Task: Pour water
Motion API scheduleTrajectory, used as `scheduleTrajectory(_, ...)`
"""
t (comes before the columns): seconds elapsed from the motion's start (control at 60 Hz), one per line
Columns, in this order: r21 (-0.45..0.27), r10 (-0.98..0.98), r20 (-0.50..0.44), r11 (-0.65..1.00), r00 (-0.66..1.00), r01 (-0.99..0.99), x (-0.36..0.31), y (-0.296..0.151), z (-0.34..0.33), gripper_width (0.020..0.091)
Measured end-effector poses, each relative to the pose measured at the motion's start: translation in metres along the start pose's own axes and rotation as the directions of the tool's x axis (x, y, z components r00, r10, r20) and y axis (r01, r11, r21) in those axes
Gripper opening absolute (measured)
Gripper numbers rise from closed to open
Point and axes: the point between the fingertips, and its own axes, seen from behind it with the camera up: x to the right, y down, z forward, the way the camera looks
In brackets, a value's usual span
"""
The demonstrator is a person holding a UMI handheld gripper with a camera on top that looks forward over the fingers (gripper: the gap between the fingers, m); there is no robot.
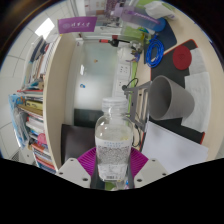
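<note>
Gripper closed on clear water bottle, both purple pads pressing its sides; bottle upright, white cap on, held between fingers. Grey cup beyond and right, on white desk. Books stacked at left.

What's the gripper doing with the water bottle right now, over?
Gripper shut on the water bottle, cap on, bottle upright. Grey cup beyond, to the right, apart from bottle. Nothing between them.
</note>
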Motion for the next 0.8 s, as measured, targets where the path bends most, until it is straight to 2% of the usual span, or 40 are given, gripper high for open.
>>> scheduleTrajectory(0.183,-0.018,0.263,0.006,0.965,0.965,-0.263,-0.005,-0.009,0.000,0.0437)
scheduleTrajectory(0.5,-0.017,0.532,0.018,0.847,0.846,-0.532,0.007,-0.041,0.003,0.0435)
scheduleTrajectory(0.683,-0.045,0.538,-0.025,0.841,0.842,-0.539,0.016,-0.037,0.003,0.0436)
scheduleTrajectory(0.8,-0.065,0.450,-0.019,0.891,0.893,-0.450,0.003,-0.037,-0.002,0.0436)
